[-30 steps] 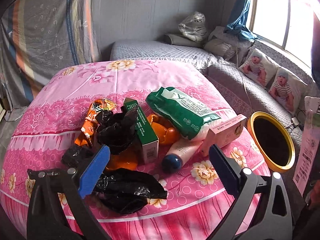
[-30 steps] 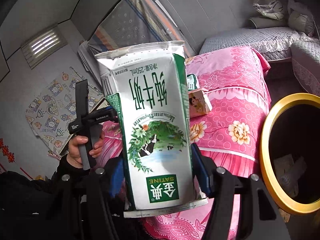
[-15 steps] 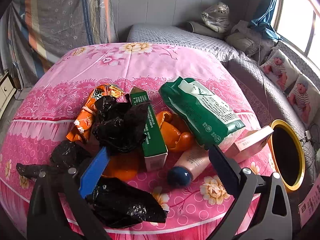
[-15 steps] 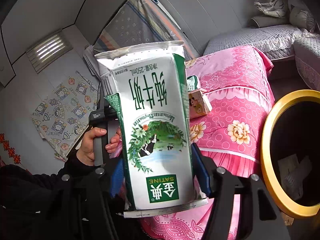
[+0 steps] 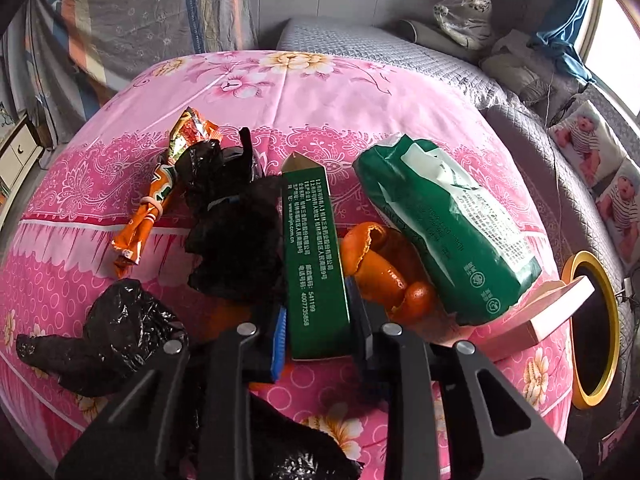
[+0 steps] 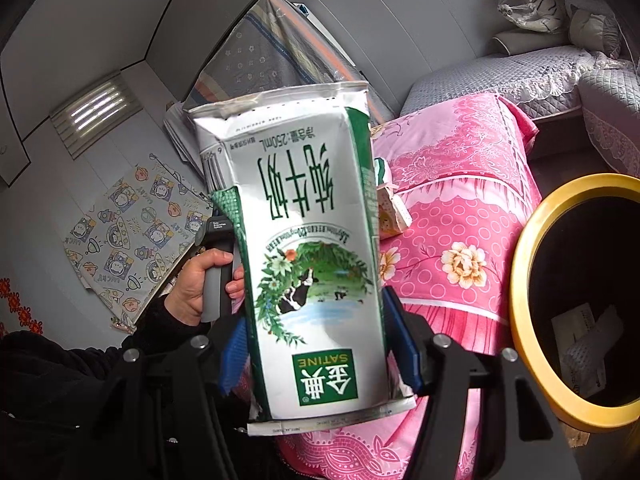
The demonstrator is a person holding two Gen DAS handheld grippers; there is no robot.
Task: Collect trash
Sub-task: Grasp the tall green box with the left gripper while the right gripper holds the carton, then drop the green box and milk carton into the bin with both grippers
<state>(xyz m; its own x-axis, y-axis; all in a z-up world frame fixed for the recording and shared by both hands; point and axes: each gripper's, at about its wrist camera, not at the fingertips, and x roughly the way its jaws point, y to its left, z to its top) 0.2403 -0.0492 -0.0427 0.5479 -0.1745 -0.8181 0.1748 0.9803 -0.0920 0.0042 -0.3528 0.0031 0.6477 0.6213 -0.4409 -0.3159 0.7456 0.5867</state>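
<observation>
Two black bags (image 5: 236, 232), one green box (image 5: 316, 264), one milk carton (image 6: 304, 248), one bin (image 6: 532, 280)

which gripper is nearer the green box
Left. The left gripper has just closed, its jaws clamping the near end of the green box. The right gripper is off the bed, holding a milk carton beside the bin.

Pink box (image 5: 560, 312) part-hidden by green pouch (image 5: 448, 232), bin (image 6: 520, 304) cut off at edge – contents unclear

green box (image 5: 316, 264): matt printed card. black bags (image 5: 108, 332): thin crinkled plastic film, glossy. milk carton (image 6: 308, 256): smooth coated paper with slight sheen; bedspread (image 5: 304, 92): soft printed cloth; bin rim (image 6: 532, 280): glossy yellow plastic.
</observation>
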